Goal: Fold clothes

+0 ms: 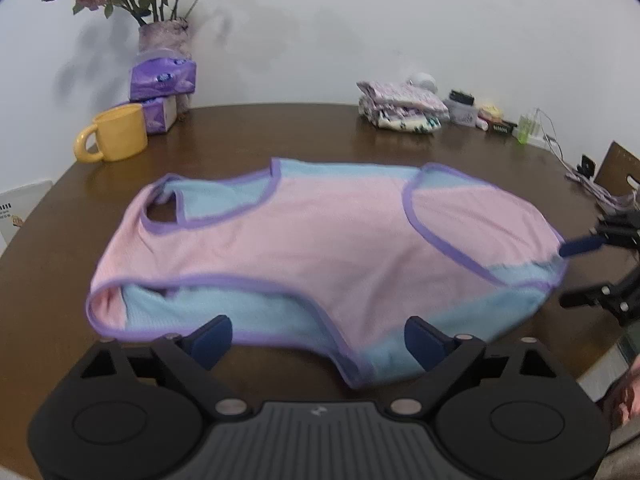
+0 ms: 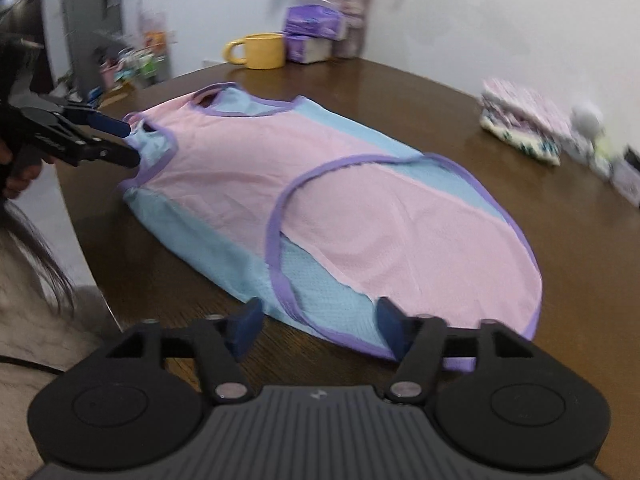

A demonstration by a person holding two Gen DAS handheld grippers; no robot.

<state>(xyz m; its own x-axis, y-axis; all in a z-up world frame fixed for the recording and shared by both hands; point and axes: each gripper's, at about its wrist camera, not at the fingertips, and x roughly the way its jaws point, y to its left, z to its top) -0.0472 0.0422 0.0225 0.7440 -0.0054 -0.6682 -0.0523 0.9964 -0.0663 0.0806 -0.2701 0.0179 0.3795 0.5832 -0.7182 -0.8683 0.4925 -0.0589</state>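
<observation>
A sleeveless pink and light-blue garment (image 1: pixel 320 236) with purple trim lies spread flat on the brown wooden table (image 1: pixel 280 132). My left gripper (image 1: pixel 318 340) hangs at its near edge, jaws open, with the trimmed edge lying between the fingers and no pad pressing on it. In the right wrist view the left gripper (image 2: pixel 130 142) stands open at the garment's (image 2: pixel 360 208) strap end. My right gripper (image 2: pixel 318 326) is open over the rounded hem end, blue cloth between its fingers, untouched. From the left wrist view the right gripper (image 1: pixel 568 274) shows at the garment's right end.
A yellow mug (image 1: pixel 116 134), purple tissue packs (image 1: pixel 162 80) and a vase of dried flowers (image 1: pixel 164 36) stand at the back left. A stack of folded clothes (image 1: pixel 404 110) and small bottles (image 1: pixel 528 126) sit at the back right, with cables (image 1: pixel 592 184) by the table's right edge.
</observation>
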